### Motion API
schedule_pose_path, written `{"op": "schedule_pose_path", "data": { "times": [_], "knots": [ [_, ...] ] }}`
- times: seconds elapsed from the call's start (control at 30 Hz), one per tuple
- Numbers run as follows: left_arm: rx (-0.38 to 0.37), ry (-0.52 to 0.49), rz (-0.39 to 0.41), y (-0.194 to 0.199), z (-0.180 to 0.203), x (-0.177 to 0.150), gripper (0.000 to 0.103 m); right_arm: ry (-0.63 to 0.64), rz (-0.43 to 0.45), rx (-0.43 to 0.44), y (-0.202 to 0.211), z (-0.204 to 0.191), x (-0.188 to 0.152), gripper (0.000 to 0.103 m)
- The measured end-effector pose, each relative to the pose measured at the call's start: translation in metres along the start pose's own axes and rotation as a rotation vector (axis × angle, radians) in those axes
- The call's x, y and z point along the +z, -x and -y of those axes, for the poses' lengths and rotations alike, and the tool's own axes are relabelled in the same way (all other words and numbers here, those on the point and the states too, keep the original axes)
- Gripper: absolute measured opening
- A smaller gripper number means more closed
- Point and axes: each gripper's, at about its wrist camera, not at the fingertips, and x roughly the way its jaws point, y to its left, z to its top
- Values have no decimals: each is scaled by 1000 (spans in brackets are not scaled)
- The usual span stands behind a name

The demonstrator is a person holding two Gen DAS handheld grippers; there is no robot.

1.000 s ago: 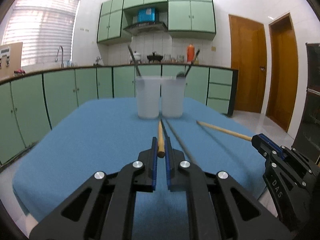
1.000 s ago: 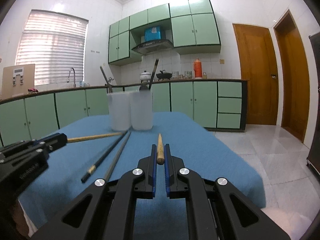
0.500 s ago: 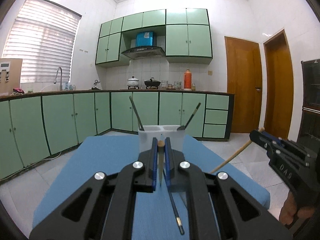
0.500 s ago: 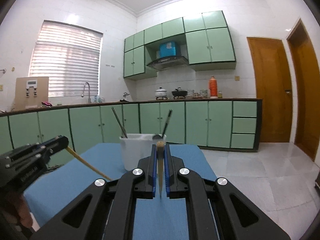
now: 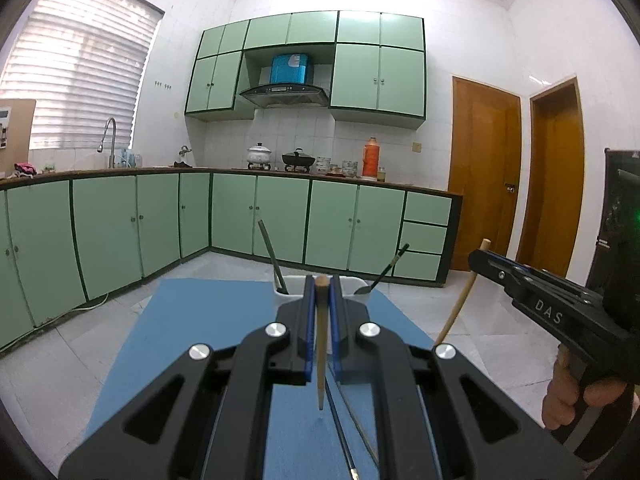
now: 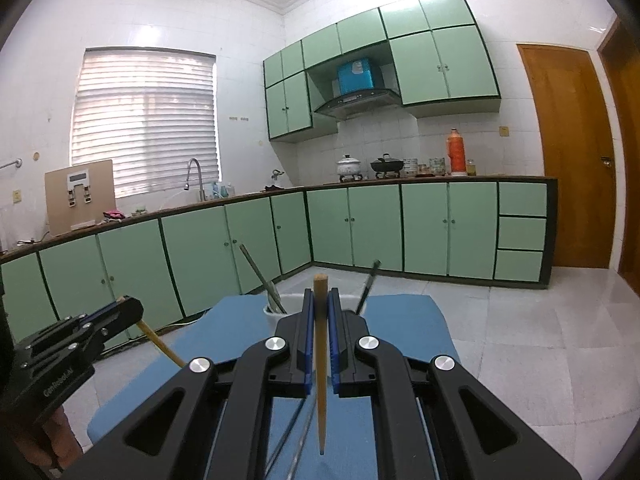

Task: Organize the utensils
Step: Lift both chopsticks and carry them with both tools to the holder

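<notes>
Where blue cloth [image 5: 192, 340] lies, green cabinets [image 5: 120, 224] — tiles.

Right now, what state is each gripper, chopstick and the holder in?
left gripper: shut on a wooden chopstick, hanging tip-down.
right gripper: shut on the other wooden chopstick, tip-down.
dark chopsticks: lying on the blue mat.
white holder: upright, two utensils inside.
</notes>
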Motion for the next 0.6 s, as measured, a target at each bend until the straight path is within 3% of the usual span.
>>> {"op": "schedule_pose_path", "data": {
  "times": [0.23,0.6],
  "knots": [
    [2,6,42,-1,-8,25,6,20,41,23,-8,-10,27,7],
    [-2,-9,234,-5,2,88,6,52,165,13,-31,-16,102,7]
  ]
}}
